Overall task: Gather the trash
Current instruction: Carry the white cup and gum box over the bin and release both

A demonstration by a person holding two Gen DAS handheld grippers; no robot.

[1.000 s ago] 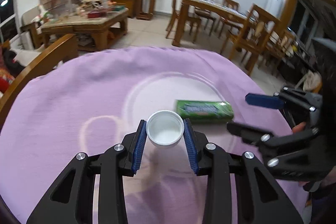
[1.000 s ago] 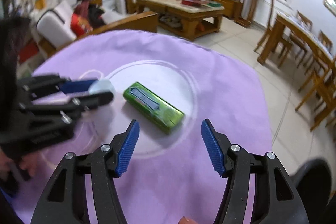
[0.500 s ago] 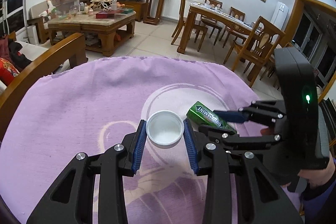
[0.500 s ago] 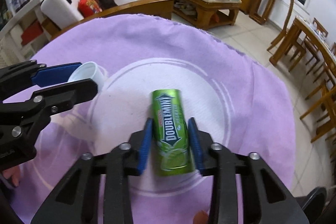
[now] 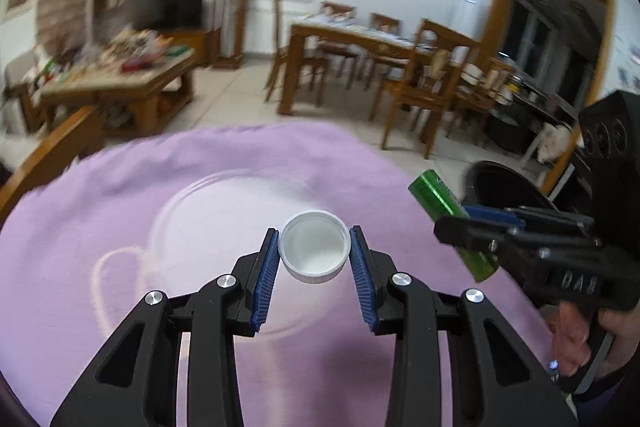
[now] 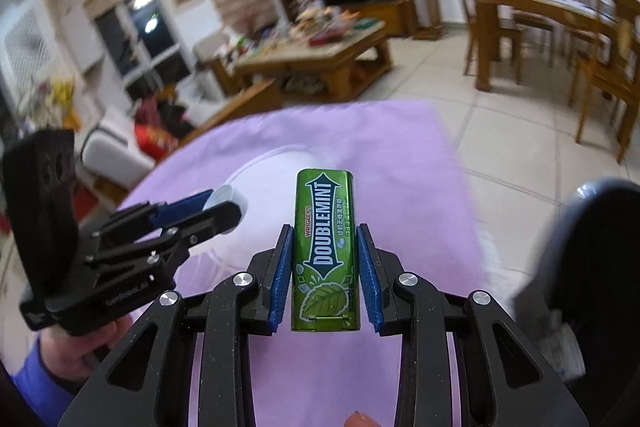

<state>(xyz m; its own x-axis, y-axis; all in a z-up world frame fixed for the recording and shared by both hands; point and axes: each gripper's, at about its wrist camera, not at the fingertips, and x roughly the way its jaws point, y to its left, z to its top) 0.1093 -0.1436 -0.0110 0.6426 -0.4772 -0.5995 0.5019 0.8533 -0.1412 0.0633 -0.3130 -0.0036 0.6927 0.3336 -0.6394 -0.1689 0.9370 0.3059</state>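
My left gripper (image 5: 314, 245) is shut on a white bottle cap (image 5: 313, 247) and holds it above the purple tablecloth (image 5: 160, 211). My right gripper (image 6: 325, 247) is shut on a green Doublemint gum pack (image 6: 325, 247), lifted off the cloth. In the left wrist view the gum pack (image 5: 436, 199) sits in the right gripper (image 5: 460, 223) near the table's right edge, next to a black bin (image 5: 504, 187). In the right wrist view the left gripper (image 6: 216, 207) and the cap (image 6: 228, 195) show at left.
The black bin also shows at the right edge of the right wrist view (image 6: 592, 259), beside the table. A wooden chair back (image 5: 48, 155) stands at the table's far left. A coffee table (image 5: 120, 87) and a dining set (image 5: 384, 67) stand beyond on the tiled floor.
My right gripper has closed on the gum pack, lifted it and carried it right toward the black bin. My left gripper has kept hold of the cap and swung right.
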